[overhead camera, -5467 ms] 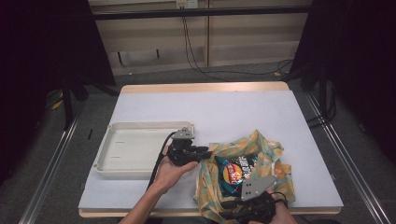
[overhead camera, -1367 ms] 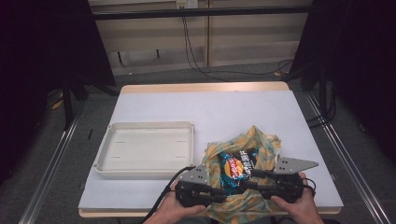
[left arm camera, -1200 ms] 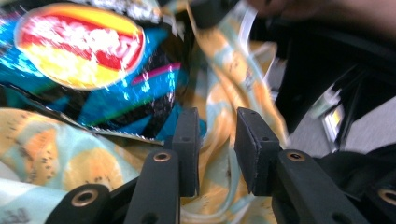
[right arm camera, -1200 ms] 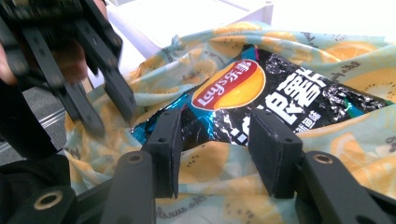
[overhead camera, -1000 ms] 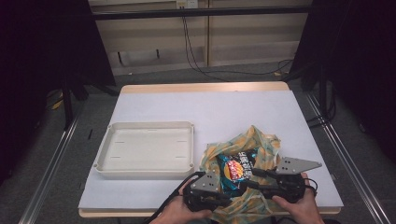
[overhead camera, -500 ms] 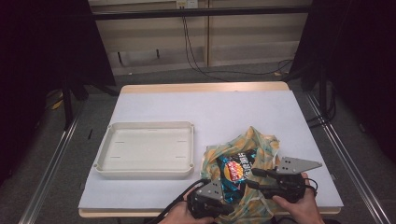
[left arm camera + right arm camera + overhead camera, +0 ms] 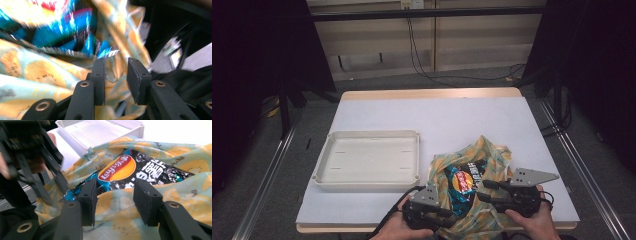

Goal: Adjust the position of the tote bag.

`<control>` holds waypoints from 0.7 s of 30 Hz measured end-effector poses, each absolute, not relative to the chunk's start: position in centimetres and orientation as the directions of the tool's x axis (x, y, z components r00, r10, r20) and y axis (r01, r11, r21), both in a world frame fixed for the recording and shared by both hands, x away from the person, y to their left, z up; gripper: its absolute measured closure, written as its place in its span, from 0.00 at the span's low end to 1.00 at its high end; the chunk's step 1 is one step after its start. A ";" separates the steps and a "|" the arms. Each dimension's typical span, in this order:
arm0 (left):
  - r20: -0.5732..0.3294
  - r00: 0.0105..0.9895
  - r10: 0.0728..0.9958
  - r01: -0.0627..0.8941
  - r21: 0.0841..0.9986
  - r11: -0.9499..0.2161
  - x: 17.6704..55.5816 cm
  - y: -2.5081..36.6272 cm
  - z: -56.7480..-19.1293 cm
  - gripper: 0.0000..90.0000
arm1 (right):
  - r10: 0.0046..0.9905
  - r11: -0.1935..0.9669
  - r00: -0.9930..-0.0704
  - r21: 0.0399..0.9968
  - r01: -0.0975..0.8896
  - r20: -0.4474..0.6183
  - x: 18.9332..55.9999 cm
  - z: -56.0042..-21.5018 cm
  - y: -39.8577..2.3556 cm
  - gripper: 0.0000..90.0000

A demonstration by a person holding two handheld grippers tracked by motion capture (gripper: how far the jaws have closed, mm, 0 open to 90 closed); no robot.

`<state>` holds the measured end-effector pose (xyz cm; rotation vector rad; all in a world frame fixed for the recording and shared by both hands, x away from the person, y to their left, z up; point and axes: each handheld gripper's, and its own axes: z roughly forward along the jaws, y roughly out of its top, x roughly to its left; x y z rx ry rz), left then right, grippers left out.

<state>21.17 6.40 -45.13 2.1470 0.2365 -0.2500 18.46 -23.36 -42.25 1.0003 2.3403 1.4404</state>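
A fruit-print cloth bag [image 7: 493, 156] lies open at the table's near right, with a blue and black crisp packet [image 7: 460, 180] inside it. My left gripper [image 7: 448, 214] is at the bag's near left edge. Its jaws have just been opening. In the left gripper view [image 7: 115, 62] the pads stand apart, with loose cloth [image 7: 37, 72] between and behind them and the packet [image 7: 75, 25] beyond. My right gripper [image 7: 483, 190] reaches in from the right. Its jaws [image 7: 115, 185] are wide apart over the bag's hem [image 7: 175, 197], just short of the packet [image 7: 117, 167].
A shallow white tray [image 7: 367, 162] stands left of the bag, close to its edge [image 7: 100, 130]. The white table [image 7: 437, 115] stretches beyond both. Both hands sit at the near table edge. Dark floor and cables lie past the far edge.
My left gripper's jaws, shut on the bag's cloth half a second ago, have parted, and that hand has shifted slightly left. The right gripper has kept still.
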 end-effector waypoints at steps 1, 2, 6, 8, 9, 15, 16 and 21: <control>-0.254 0.963 0.086 0.260 0.803 -0.537 21.2 6.7 -44.7 0.75 | 0.649 0.288 -0.744 0.854 0.434 0.159 18.5 -42.2 -23.4 0.60; -0.253 0.963 0.096 0.265 0.814 -0.517 21.3 6.9 -44.4 0.75 | 0.651 0.284 -0.741 0.854 0.437 0.163 18.5 -42.2 -23.4 0.60; -0.264 0.955 0.135 0.297 0.836 -0.462 22.0 6.6 -43.6 0.71 | 0.651 0.285 -0.743 0.856 0.431 0.157 18.5 -42.1 -23.2 0.60; -0.271 0.951 0.148 0.309 0.837 -0.452 22.2 5.9 -43.9 0.64 | 0.649 0.286 -0.745 0.857 0.428 0.156 18.5 -42.1 -23.2 0.60; -0.259 0.952 0.163 0.306 0.833 -0.462 22.3 5.4 -44.2 0.61 | 0.649 0.285 -0.744 0.857 0.428 0.156 18.5 -42.1 -23.2 0.60; -0.246 0.952 0.184 0.307 0.806 -0.507 22.7 4.2 -45.6 0.47 | 0.653 0.276 -0.740 0.859 0.431 0.162 18.5 -42.1 -23.5 0.59; -0.243 0.952 0.184 0.304 0.807 -0.507 22.7 4.2 -45.6 0.45 | 0.655 0.272 -0.738 0.860 0.432 0.164 18.5 -42.1 -23.6 0.59; -0.184 0.961 0.205 0.265 0.815 -0.515 22.0 4.0 -45.5 0.39 | 0.663 0.264 -0.731 0.863 0.431 0.162 18.6 -42.1 -23.9 0.59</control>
